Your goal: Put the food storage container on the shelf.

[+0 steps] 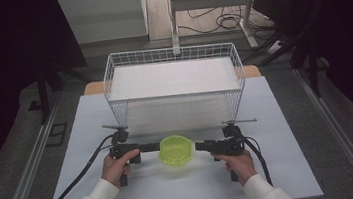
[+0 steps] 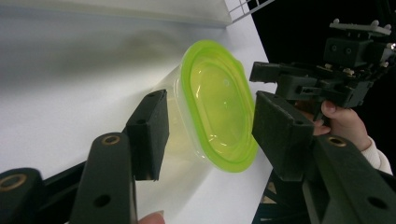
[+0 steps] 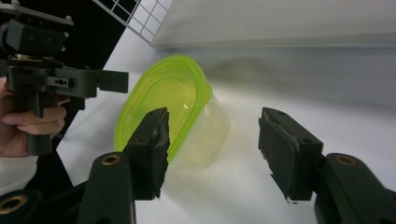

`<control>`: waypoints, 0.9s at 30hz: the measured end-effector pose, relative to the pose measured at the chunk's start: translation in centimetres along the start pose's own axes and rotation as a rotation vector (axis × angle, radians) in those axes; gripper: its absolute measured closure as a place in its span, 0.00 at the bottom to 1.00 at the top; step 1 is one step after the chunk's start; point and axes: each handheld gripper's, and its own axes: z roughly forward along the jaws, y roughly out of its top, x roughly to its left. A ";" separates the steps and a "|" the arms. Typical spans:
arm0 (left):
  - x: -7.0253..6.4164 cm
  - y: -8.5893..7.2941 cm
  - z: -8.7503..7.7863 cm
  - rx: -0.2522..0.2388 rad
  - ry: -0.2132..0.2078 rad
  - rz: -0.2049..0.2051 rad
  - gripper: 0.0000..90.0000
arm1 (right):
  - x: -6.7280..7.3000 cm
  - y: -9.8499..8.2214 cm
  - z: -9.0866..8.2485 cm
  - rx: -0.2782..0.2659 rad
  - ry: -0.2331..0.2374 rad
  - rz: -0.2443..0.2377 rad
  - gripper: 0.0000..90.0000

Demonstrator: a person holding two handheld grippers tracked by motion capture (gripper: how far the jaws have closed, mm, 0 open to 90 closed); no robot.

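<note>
**High view: two tools flanking a lidded tub on the bench**

High view showed a clear plastic tub with a yellow-green lid [image 1: 176, 150] standing upright on the white bench [image 1: 277, 118], just in front of a white wire basket [image 1: 173, 77]. The left tool [image 1: 153, 146] reached in level from the tub's left side and the right tool [image 1: 201, 146] from its right, each held in a white-sleeved hand.

From the left gripper view, the left tool [image 2: 210, 135] had its jaws partly apart with the tub [image 2: 217, 105] between them; one finger [image 2: 152, 133] stood beside the clear wall, the other [image 2: 280, 135] near the lid's rim, and no firm pinch could be made out.

From the right gripper view, the right tool [image 3: 215, 149] was likewise partly apart. One finger [image 3: 152, 149] overlapped the lid's edge [image 3: 161, 100]; the other [image 3: 287, 156] stood clear of the tub over bare bench.
</note>
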 end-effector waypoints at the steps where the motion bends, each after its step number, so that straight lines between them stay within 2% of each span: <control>1: 0.0 0.0 0.0 0.000 0.000 0.000 0.52 | 0.0 0.0 0.0 0.000 0.000 0.000 0.49; 5: 0.4 -0.1 0.5 0.026 -0.019 -0.018 0.54 | -0.2 -0.1 0.8 0.021 0.031 0.025 0.53; 10: 0.6 -0.1 0.7 0.031 -0.028 -0.025 0.57 | -0.3 -0.2 1.4 0.028 0.069 0.050 0.57; 19: 1.2 -0.2 1.4 0.057 -0.040 -0.044 0.62 | -0.5 -0.3 2.3 0.046 0.083 0.075 0.63; 25: 1.5 -0.2 1.9 0.072 -0.081 -0.073 0.72 | -0.5 -0.5 2.9 0.061 0.120 0.098 0.71; 26: 1.7 -0.3 2.0 0.076 -0.102 -0.075 0.77 | -0.5 -0.6 3.0 0.069 0.135 0.109 0.76; 27: 1.7 -0.3 2.0 0.076 -0.102 -0.075 0.79 | -0.5 -0.6 3.0 0.069 0.135 0.109 0.76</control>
